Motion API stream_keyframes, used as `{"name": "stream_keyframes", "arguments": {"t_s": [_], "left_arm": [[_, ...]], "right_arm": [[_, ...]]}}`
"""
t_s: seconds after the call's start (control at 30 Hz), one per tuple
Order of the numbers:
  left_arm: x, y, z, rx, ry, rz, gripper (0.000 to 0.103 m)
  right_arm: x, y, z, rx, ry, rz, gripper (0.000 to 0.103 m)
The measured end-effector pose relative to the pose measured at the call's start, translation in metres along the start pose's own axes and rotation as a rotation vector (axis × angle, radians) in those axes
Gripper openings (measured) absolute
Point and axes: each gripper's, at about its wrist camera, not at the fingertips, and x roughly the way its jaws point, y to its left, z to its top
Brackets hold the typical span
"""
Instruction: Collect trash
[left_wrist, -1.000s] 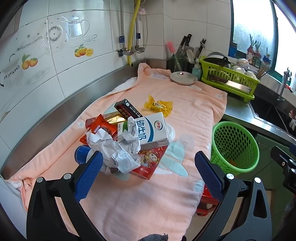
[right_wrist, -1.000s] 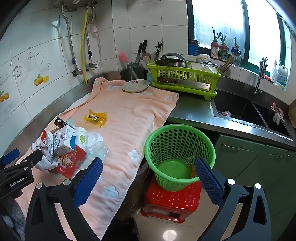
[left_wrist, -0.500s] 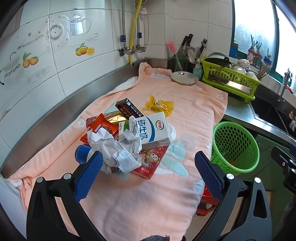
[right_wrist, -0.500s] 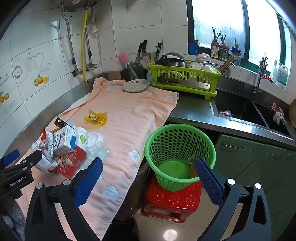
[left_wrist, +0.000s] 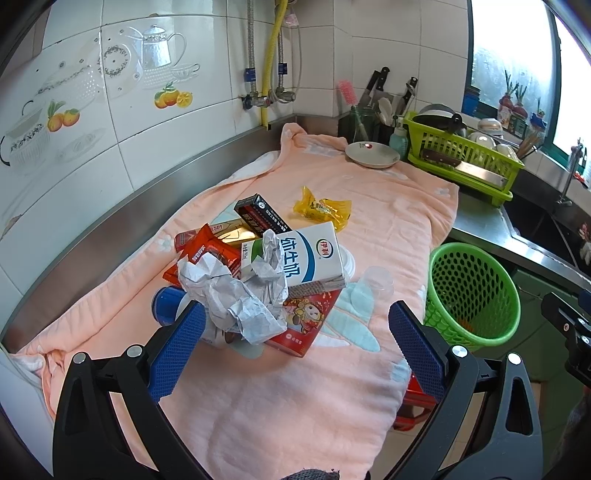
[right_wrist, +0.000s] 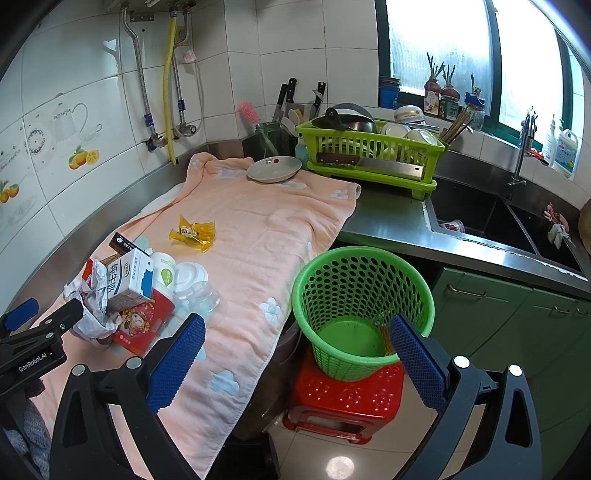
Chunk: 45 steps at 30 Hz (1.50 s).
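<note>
A heap of trash lies on the pink towel (left_wrist: 280, 387): crumpled grey paper (left_wrist: 236, 295), a white milk carton (left_wrist: 303, 258), a red flat packet (left_wrist: 306, 321), red wrappers (left_wrist: 207, 251), a dark box (left_wrist: 260, 214), clear cups (left_wrist: 373, 288). A yellow wrapper (left_wrist: 321, 210) lies apart, farther back. My left gripper (left_wrist: 295, 343) is open just before the paper. My right gripper (right_wrist: 295, 354) is open and empty, off the counter edge, in front of the green basket (right_wrist: 362, 291). The heap also shows in the right wrist view (right_wrist: 125, 291).
The basket stands on a red stool (right_wrist: 343, 398) beside the counter. A plate (left_wrist: 372, 154), a knife block (left_wrist: 369, 110) and a green dish rack (left_wrist: 461, 155) stand at the back. A sink (right_wrist: 498, 225) is at the right.
The left gripper has eased slightly towards the heap. The right gripper has barely moved. Both remain open.
</note>
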Motion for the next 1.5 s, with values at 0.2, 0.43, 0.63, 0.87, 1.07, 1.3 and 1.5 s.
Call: {"name": "stream_keyframes", "arguments": {"t_s": [0.2, 0.43, 0.63, 0.87, 1.07, 1.3, 1.5], "left_arm": [[0.002, 0.0, 0.001, -0.003, 0.004, 0.001, 0.097], [0.002, -0.001, 0.001, -0.003, 0.005, 0.003, 0.097], [0.003, -0.001, 0.002, -0.007, 0.004, 0.005, 0.097], [0.003, 0.001, 0.003, -0.013, 0.004, 0.006, 0.097], [0.002, 0.001, 0.004, -0.012, 0.003, 0.005, 0.097], [0.003, 0.003, 0.004, -0.015, 0.004, 0.007, 0.097], [0.004, 0.006, 0.006, -0.019, 0.005, 0.011, 0.097]], "right_arm": [[0.003, 0.003, 0.0, -0.001, 0.001, 0.001, 0.097], [0.006, 0.003, 0.002, -0.001, 0.004, 0.002, 0.097], [0.005, 0.002, 0.001, -0.002, 0.001, 0.003, 0.097], [0.005, 0.002, 0.002, -0.001, 0.001, 0.001, 0.097], [0.006, 0.004, 0.002, -0.002, 0.004, 0.002, 0.097], [0.008, 0.005, 0.001, -0.004, 0.006, 0.007, 0.097], [0.01, 0.005, 0.002, -0.007, 0.008, 0.014, 0.097]]}}
